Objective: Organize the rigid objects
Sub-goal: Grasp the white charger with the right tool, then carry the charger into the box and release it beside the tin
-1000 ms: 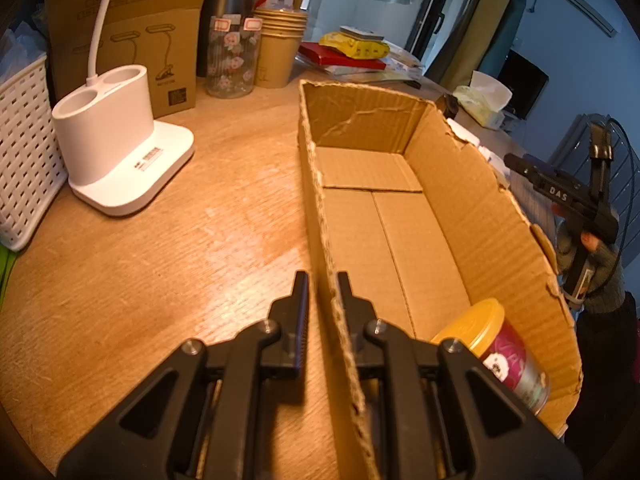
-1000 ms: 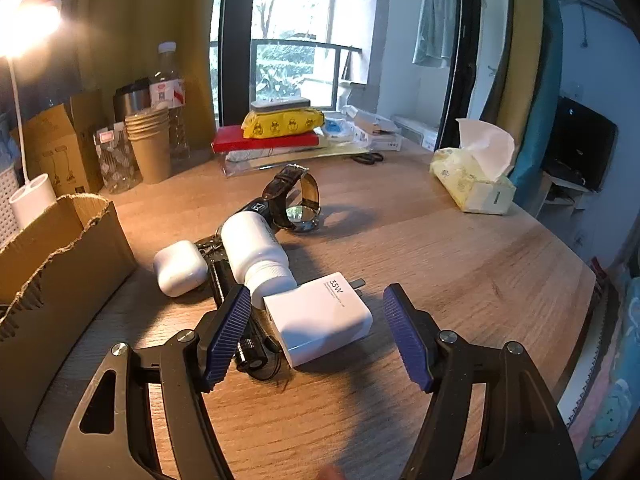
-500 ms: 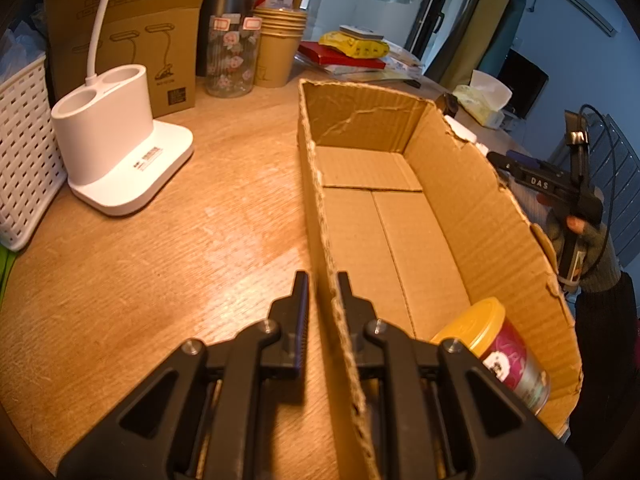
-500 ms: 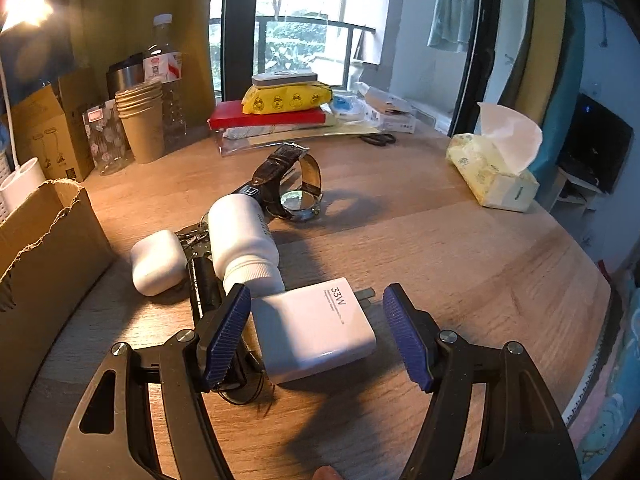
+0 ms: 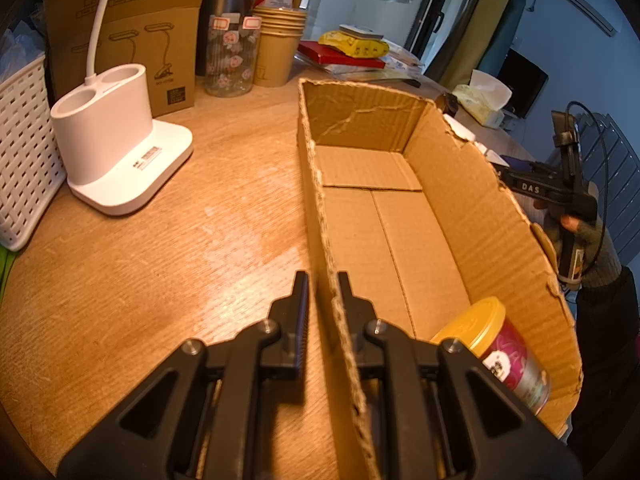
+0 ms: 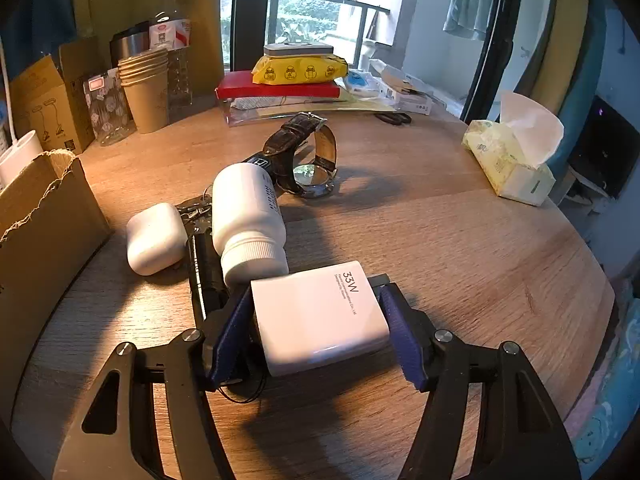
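My left gripper (image 5: pixel 323 286) is shut on the left wall of an open cardboard box (image 5: pixel 472 216). A yellow-lidded can (image 5: pixel 496 348) lies in the box's near right corner. My right gripper (image 6: pixel 316 314) has closed around a white 33W charger (image 6: pixel 320 316) that lies on the wooden table; both blue pads (image 6: pixel 402 336) touch its sides. Just beyond lie a white pill bottle (image 6: pixel 246 220), a black flashlight (image 6: pixel 204 268), a white earbud case (image 6: pixel 154 238) and a leather-strap watch (image 6: pixel 308 152). The box edge (image 6: pixel 44 216) shows at the left.
A white lamp base (image 5: pixel 116 152), a white basket (image 5: pixel 24 160), paper cups (image 5: pixel 278 48) and a glass jar (image 5: pixel 230 60) stand left of and behind the box. A tissue pack (image 6: pixel 512 152) and stacked books (image 6: pixel 288 84) lie farther back.
My right gripper moved forward and down over the charger and its jaws closed onto its sides. The left gripper has kept still on the box wall.
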Demonstrator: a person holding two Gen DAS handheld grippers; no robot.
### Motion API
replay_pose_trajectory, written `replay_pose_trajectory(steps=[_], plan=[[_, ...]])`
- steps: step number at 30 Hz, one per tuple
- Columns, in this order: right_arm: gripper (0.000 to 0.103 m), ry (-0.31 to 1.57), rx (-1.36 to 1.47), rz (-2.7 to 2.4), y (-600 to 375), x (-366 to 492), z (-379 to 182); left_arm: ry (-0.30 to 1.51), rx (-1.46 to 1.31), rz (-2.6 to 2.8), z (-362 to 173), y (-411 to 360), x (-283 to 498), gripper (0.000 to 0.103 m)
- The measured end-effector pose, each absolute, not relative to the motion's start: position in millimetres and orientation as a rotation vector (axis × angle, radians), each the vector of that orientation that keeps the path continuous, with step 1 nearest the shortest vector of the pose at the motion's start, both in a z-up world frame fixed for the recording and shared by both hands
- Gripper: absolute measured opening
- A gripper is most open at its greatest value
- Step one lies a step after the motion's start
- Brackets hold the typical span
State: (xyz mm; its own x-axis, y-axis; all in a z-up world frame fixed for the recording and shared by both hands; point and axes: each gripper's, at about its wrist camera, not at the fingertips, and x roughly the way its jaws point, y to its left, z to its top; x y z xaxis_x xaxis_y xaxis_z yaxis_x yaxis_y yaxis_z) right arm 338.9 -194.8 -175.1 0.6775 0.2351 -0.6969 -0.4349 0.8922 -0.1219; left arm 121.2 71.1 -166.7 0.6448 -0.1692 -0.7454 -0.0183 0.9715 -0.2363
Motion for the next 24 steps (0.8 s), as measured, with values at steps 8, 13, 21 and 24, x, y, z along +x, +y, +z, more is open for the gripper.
replay_pose_trajectory(steps=[8, 13, 21, 24], plan=[[0.064, 0.697, -0.274, 0.363, -198.7, 331.1, -171.3, 0.868, -0.231, -0.087, -166.6, 70.4, 120.4, 0.014], [0.064, 0.678, -0.266, 0.358, -201.5, 324.7, -168.7, 0.868, -0.232, -0.087, -166.5, 71.2, 121.6, 0.014], [0.063, 0.657, -0.213, 0.35, -210.5, 318.4, -161.2, 0.869, -0.232, -0.087, -166.4, 71.5, 122.0, 0.014], [0.063, 0.643, -0.206, 0.352, -212.1, 312.9, -155.8, 0.869, -0.232, -0.087, -166.3, 71.3, 121.8, 0.014]])
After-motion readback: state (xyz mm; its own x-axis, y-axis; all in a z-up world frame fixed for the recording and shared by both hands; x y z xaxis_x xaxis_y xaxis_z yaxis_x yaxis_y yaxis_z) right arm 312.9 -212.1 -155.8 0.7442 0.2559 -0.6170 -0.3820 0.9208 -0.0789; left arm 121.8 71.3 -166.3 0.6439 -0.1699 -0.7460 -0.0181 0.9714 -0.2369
